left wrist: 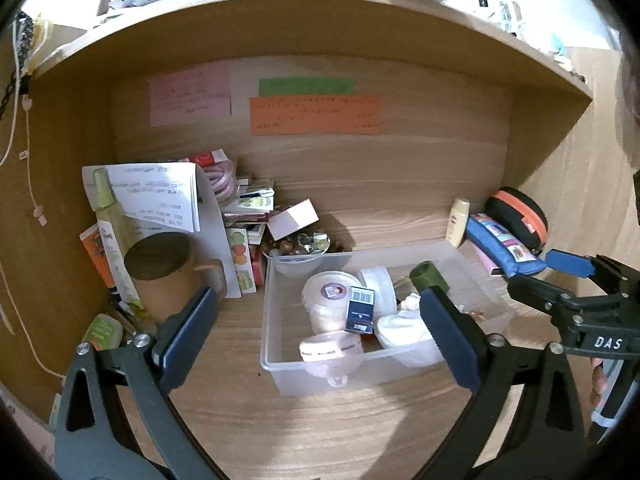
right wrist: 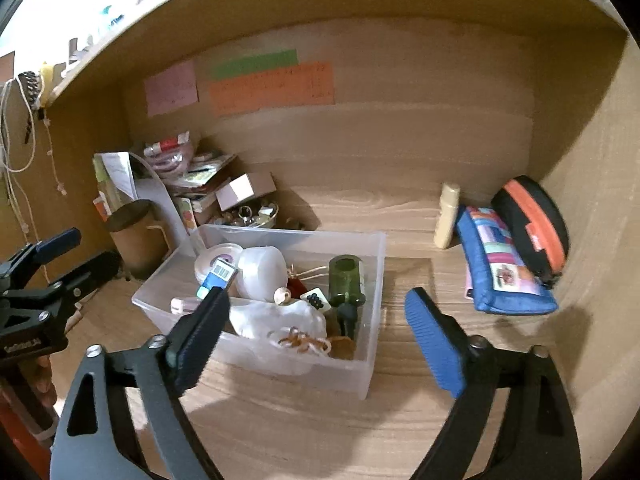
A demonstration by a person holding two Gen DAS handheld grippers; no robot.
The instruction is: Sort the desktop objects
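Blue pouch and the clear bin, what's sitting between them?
Only bare wooden desk between the blue pouch and the clear bin, seen in the right wrist view.

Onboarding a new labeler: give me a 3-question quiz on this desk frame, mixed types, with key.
1. True or false: the left gripper is shut on an item.
2. Where does the green bottle sit? A) inside the clear bin B) beside the brown mug C) on the blue pouch
3. Which object leans between the blue pouch and the side wall?

Key: 1 false; 2 A; 3 the black-and-orange zip case.
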